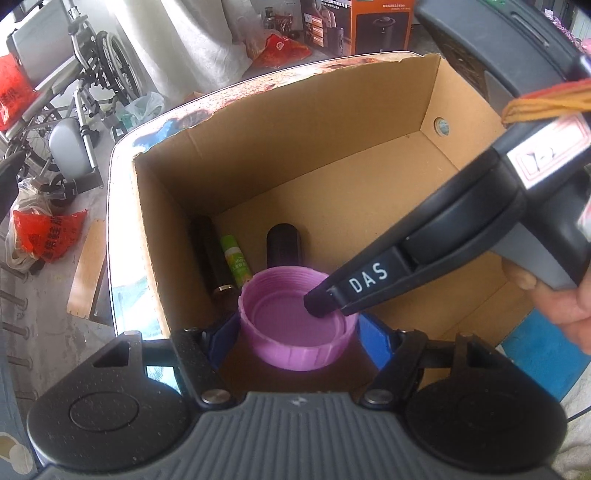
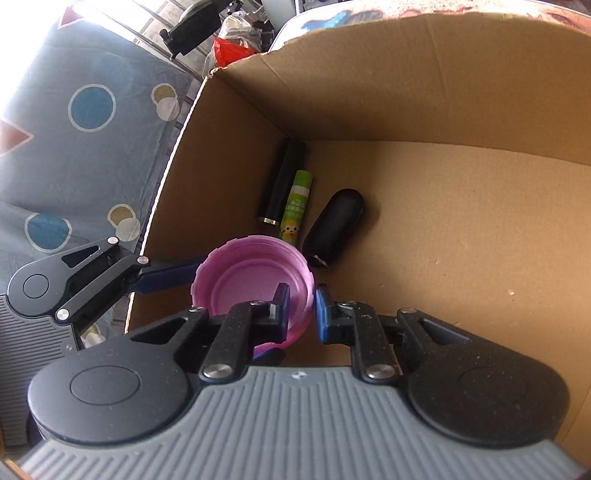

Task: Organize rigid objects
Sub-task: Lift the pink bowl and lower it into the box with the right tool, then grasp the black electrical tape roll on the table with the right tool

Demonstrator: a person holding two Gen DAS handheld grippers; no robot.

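A purple screw cap [image 1: 295, 321] hangs open side up inside a cardboard box [image 1: 369, 184], above its floor. My left gripper [image 1: 297, 328] is shut on the cap, blue fingers on its two outer sides. My right gripper [image 2: 301, 306] is shut on the cap's wall [image 2: 255, 280], one finger inside, one outside; in the left wrist view its finger [image 1: 321, 302] dips into the cap. On the box floor lie a black tube [image 2: 282, 181], a green glue stick [image 2: 297, 206] and a black oval case [image 2: 336, 225].
The box stands on a table with a patterned top [image 1: 122, 192]. A wheelchair [image 1: 74, 92], red bags [image 1: 48, 236] and an orange carton [image 1: 380, 26] stand beyond it. A patterned cloth [image 2: 74, 147] lies left of the box in the right wrist view.
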